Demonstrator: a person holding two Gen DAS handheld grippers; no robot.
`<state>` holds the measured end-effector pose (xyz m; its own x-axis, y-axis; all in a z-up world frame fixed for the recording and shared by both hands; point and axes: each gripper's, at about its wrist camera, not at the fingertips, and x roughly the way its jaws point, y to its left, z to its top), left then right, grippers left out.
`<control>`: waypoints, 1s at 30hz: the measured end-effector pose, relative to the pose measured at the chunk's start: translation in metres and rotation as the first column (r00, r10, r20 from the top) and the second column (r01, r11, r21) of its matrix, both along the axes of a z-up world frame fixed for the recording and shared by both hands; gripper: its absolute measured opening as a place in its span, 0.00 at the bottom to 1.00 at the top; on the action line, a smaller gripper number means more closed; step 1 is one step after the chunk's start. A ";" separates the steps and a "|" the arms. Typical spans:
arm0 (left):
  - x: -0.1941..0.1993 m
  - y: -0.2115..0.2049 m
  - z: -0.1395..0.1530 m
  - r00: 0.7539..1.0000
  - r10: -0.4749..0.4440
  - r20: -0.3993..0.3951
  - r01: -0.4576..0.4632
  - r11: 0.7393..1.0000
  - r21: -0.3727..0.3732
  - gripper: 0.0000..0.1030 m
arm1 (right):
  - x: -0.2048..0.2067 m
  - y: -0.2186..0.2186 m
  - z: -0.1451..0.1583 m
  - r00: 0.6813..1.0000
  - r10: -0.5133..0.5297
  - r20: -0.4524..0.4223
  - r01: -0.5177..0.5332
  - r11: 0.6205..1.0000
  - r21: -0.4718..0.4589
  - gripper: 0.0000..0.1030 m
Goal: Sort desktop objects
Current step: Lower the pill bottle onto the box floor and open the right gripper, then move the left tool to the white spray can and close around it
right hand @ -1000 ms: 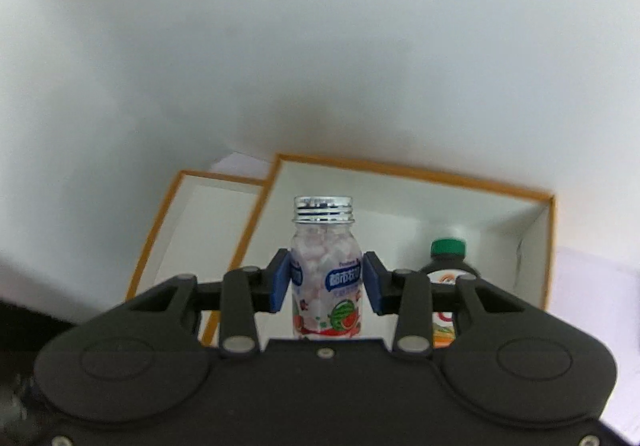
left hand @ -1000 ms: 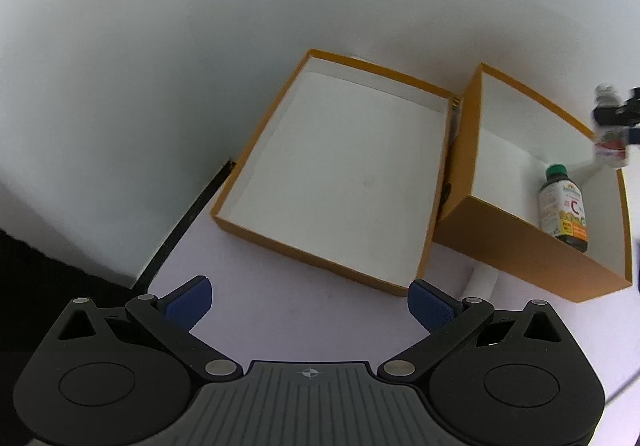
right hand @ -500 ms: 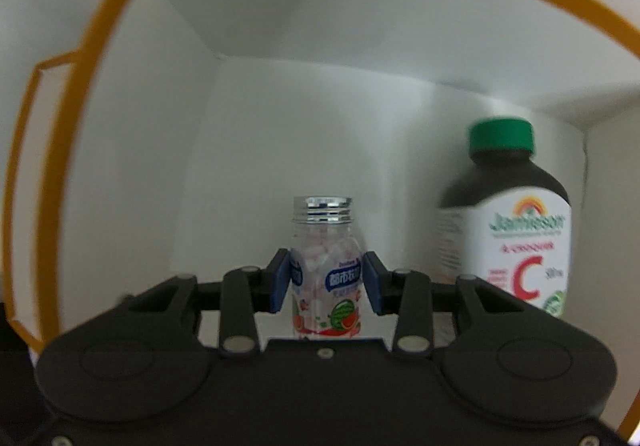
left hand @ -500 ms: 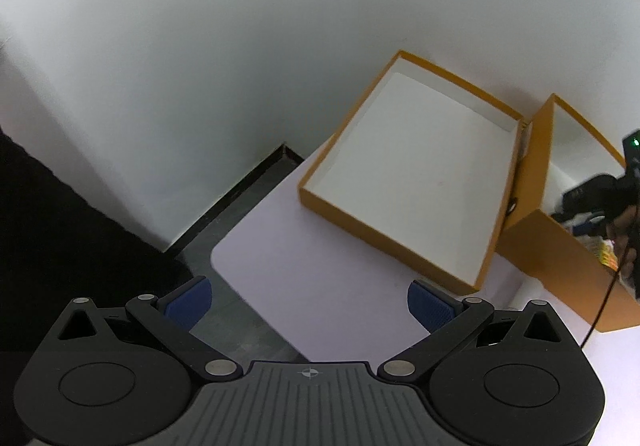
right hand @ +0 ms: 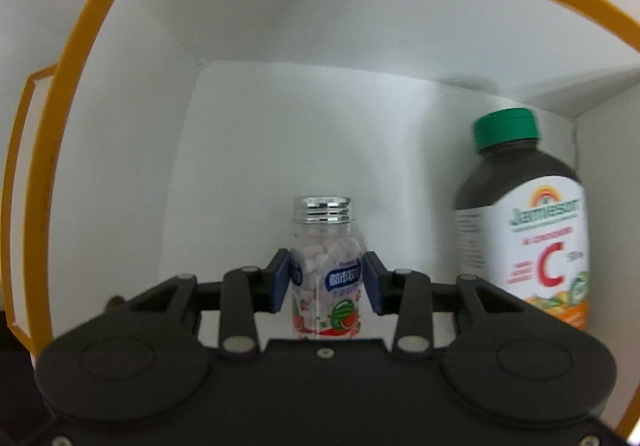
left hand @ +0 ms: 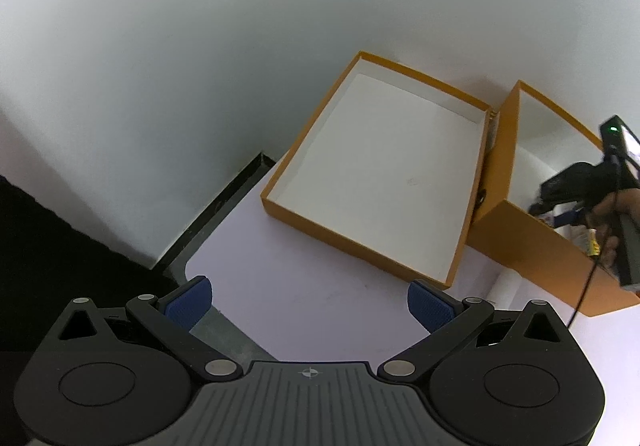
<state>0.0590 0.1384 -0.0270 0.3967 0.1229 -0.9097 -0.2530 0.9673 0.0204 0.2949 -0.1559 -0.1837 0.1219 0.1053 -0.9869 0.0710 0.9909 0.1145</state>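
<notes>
My right gripper (right hand: 326, 282) is shut on a small clear candy bottle (right hand: 324, 242) with a silver cap and a watermelon label. It holds the bottle low inside the deep orange box (right hand: 80, 29), against the white floor. A dark vitamin C bottle (right hand: 528, 221) with a green cap lies to its right in the same box. My left gripper (left hand: 310, 298) is open with nothing between its blue pads, over the table in front of the shallow orange box (left hand: 360, 242). In the left wrist view a hand (left hand: 608, 205) reaches into the deep box (left hand: 532, 246).
The two orange boxes stand side by side against a white wall. The white table's left corner and a dark gap beside it (left hand: 224, 213) lie left of the shallow box. A black cable (left hand: 584, 294) hangs from the right gripper over the deep box's front wall.
The right gripper has come down from above the boxes into the deep box, still holding the candy bottle. In the left wrist view both boxes have slid to the right.
</notes>
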 end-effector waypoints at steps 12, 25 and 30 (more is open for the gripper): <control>-0.003 -0.021 -0.014 0.997 -0.064 -0.051 0.066 0.997 0.035 1.00 | -0.047 -0.015 0.059 0.980 -0.045 0.195 0.025 0.994 0.107 0.57; 0.006 -0.117 -0.041 0.958 -0.285 -0.018 0.285 0.958 0.015 1.00 | -0.187 -0.095 0.131 0.923 -0.008 0.384 -0.089 0.968 0.236 0.57; 0.005 -0.140 -0.058 0.948 -0.319 0.001 0.319 0.947 -0.024 1.00 | -0.238 -0.119 0.133 0.915 -0.017 0.403 -0.056 0.984 0.169 0.57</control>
